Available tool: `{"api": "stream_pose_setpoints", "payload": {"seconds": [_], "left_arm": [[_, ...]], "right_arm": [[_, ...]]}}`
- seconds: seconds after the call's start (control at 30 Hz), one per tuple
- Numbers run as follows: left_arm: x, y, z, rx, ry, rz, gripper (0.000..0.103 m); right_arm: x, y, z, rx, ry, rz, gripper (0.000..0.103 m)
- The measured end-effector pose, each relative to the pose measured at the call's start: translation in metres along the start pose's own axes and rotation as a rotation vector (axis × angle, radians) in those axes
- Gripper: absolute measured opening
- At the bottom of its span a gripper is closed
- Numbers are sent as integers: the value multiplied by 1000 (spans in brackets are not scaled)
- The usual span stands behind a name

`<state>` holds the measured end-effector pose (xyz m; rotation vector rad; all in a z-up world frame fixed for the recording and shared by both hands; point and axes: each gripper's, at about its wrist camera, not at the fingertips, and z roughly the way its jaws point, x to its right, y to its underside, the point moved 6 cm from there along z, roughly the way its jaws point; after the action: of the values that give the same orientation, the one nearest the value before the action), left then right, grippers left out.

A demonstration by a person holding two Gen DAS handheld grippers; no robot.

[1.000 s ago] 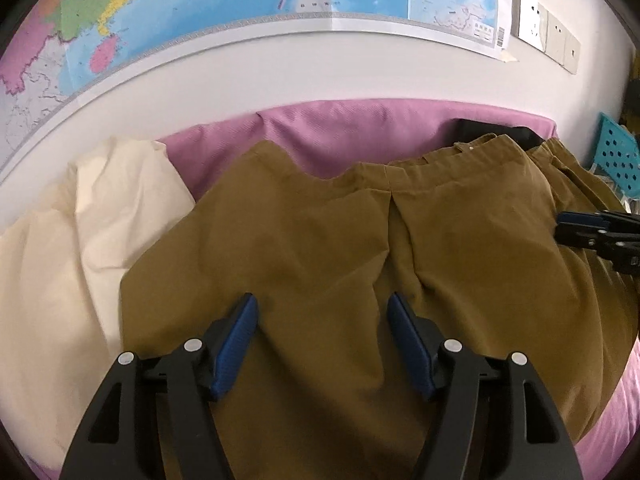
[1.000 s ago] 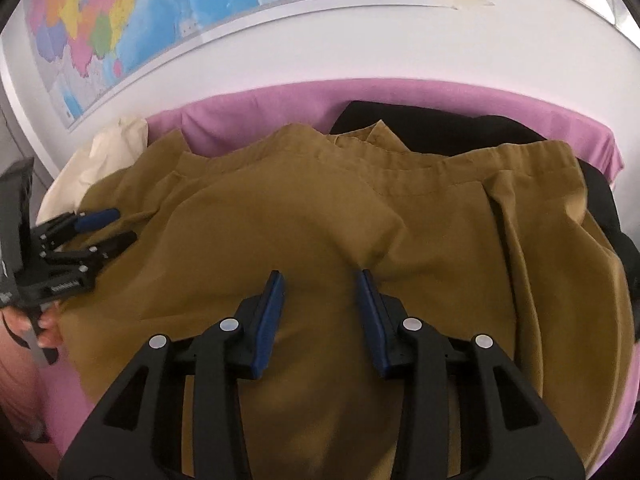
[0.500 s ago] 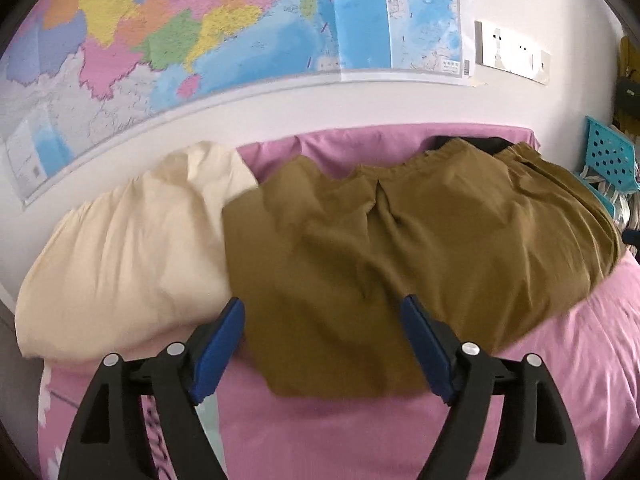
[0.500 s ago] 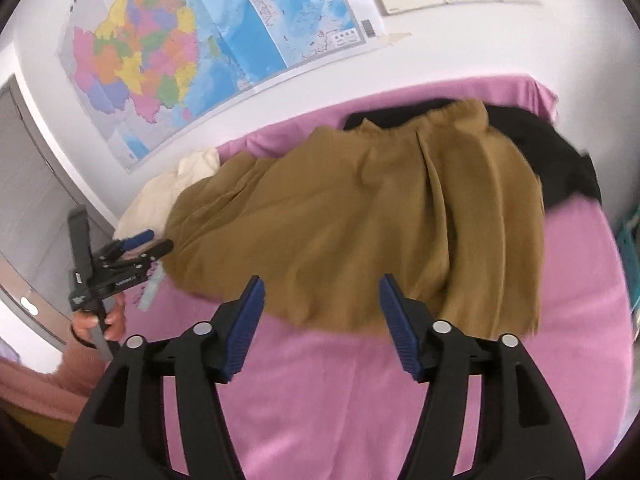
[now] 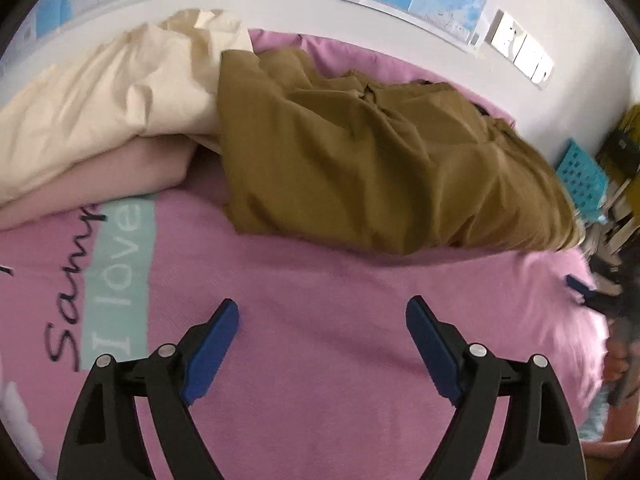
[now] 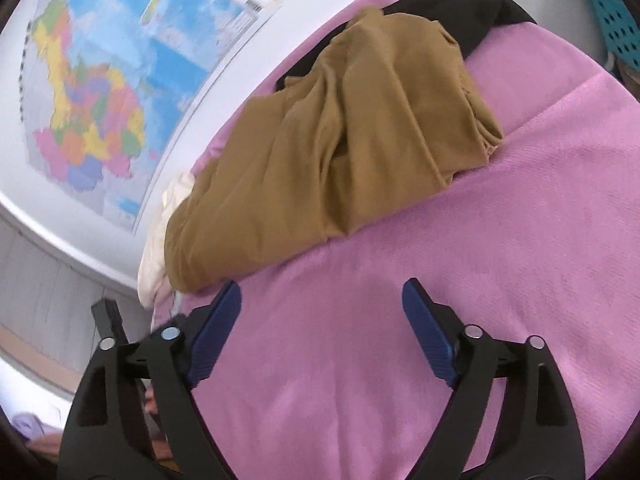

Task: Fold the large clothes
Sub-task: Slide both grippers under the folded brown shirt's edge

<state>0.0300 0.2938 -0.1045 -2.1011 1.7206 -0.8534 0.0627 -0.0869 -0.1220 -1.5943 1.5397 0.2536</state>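
A large mustard-brown garment (image 5: 372, 160) lies bunched against the wall at the far side of the pink bed cover (image 5: 320, 320); it also shows in the right wrist view (image 6: 332, 140). My left gripper (image 5: 322, 320) is open and empty above bare pink cover, well short of the garment. My right gripper (image 6: 322, 304) is open and empty, its left fingertip near the garment's near-left corner. The right gripper shows blurred at the right edge of the left wrist view (image 5: 600, 296).
A cream cloth (image 5: 112, 92) lies left of the brown garment, over a pale pink fold. A black garment (image 6: 472, 12) lies behind the brown one. A map (image 6: 100, 88) hangs on the white wall. A teal perforated basket (image 5: 580, 172) stands at the right.
Both grippers have pulled back from on top of the brown garment toward the near side of the bed and opened wider. The garment stays at the wall.
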Motion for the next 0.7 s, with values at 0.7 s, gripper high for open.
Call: {"api": "stream_pose_setpoints", "payload": {"seconds": [0.7], "left_arm": [[-3, -55, 38, -5, 262, -322, 90]], "right_arm": [[-3, -48, 43, 152, 39, 130, 91]]}}
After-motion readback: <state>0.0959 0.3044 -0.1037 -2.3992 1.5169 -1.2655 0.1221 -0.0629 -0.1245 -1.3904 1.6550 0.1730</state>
